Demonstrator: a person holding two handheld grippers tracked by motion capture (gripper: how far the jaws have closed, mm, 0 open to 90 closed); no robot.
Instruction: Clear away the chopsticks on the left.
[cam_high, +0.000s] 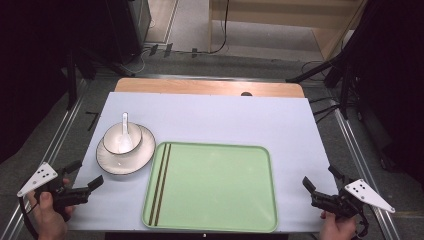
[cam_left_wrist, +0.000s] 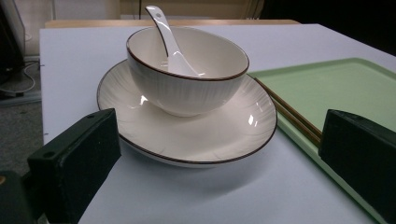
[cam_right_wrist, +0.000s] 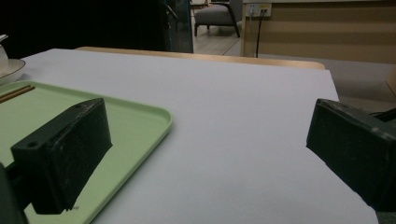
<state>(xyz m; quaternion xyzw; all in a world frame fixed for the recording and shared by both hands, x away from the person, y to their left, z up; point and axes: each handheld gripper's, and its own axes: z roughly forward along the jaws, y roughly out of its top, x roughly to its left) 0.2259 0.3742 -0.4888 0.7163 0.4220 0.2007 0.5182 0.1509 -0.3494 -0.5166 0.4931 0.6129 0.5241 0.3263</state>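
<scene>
Left gripper (cam_high: 86, 177) sits at the near left corner of the table (cam_high: 225, 115), jaws wide apart, holding nothing, aimed at the plate (cam_left_wrist: 187, 135) just left of the tray (cam_high: 215, 185). Bowl (cam_left_wrist: 187, 74) stands on the plate; spoon (cam_left_wrist: 168, 42) leans inside the bowl. 2 chopsticks (cam_high: 161, 182) lie along the tray's left edge, apparently side by side. Right gripper (cam_high: 320, 187) waits right of the tray, jaws wide, empty.

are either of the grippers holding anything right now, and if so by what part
Nothing is held. The left gripper is open near the white ribbed plate, and the right gripper is open beside the pale green plastic tray.
</scene>
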